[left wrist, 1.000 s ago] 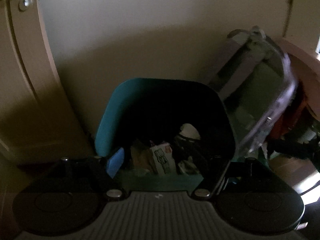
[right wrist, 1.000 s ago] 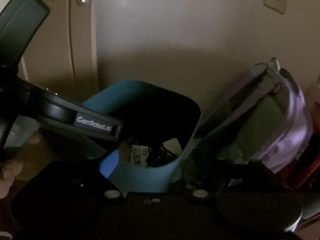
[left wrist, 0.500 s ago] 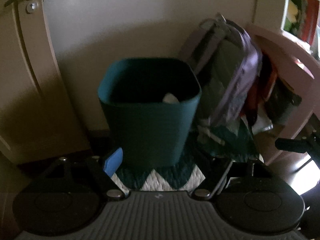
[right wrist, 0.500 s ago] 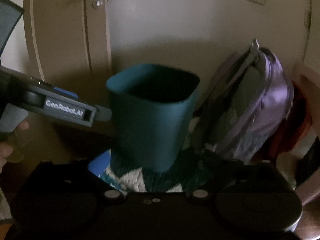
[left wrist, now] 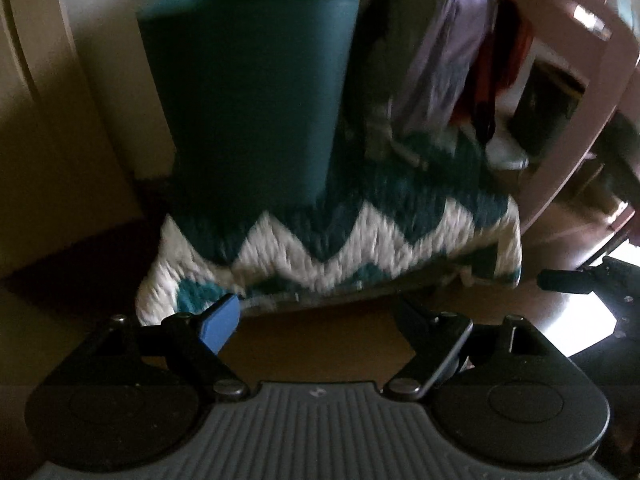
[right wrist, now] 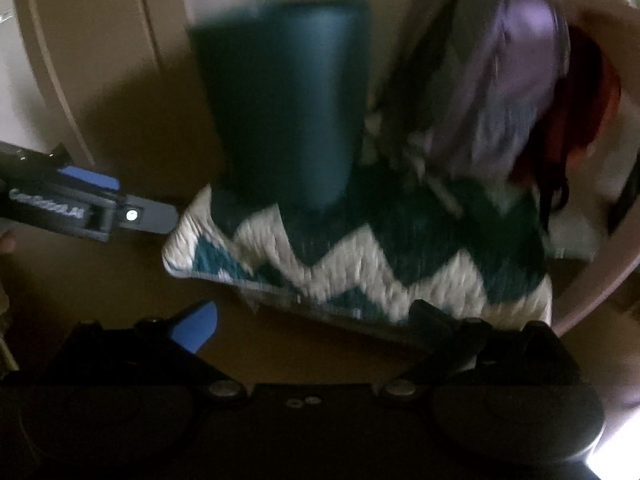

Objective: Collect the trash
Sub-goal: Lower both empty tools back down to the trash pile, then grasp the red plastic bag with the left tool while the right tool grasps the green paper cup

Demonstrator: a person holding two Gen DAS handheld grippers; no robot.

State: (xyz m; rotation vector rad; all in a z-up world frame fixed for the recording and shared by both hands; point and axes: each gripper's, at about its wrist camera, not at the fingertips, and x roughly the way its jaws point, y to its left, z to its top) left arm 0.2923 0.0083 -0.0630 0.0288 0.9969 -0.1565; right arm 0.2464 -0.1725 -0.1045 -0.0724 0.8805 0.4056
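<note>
A teal trash bin (left wrist: 248,92) stands on a teal-and-white zigzag rug (left wrist: 352,248) by the wall; it also shows in the right wrist view (right wrist: 288,104). Its inside is out of sight. My left gripper (left wrist: 324,320) is open and empty, low over the brown floor, short of the rug's near edge. My right gripper (right wrist: 320,320) is open and empty too, at the rug's (right wrist: 380,272) near edge. The left gripper's body (right wrist: 80,208) shows at the left of the right wrist view.
A purple-grey backpack (left wrist: 432,52) leans beside the bin on the right, with red items (left wrist: 512,40) behind it. A pale curved furniture edge (left wrist: 600,92) is at far right. A door (right wrist: 88,60) is at left. The views are dim and blurred.
Both grippers have drawn back and dropped from over the bin's mouth to near floor level. The bin's trash contents are no longer visible; the rug now fills the foreground.
</note>
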